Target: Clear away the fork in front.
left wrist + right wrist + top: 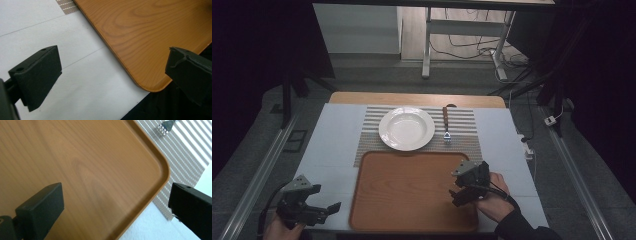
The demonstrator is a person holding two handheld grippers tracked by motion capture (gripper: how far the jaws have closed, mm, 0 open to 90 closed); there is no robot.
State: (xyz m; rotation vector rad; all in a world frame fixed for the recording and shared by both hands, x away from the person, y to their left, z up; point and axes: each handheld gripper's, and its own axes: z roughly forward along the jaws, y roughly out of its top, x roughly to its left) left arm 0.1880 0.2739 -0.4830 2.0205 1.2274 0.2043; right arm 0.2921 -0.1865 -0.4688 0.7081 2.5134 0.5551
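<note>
Table (332, 140): white cover, striped placemat (462, 120) at the far side.
Wooden tray (412, 195): near edge, empty.
Plate (407, 129): white, on the placemat.
Fork (446, 124): right of the plate.
Left gripper (324, 209): wide open, empty, beside the tray's near-left corner.
Right gripper (458, 186): wide open, empty, over the tray's right part.

High view looks forward and down from above the near edge. Both gripper views sit close, angled down; all share the brown wood-grain rectangular tray (412, 192) (150, 30) (75, 170).
</note>
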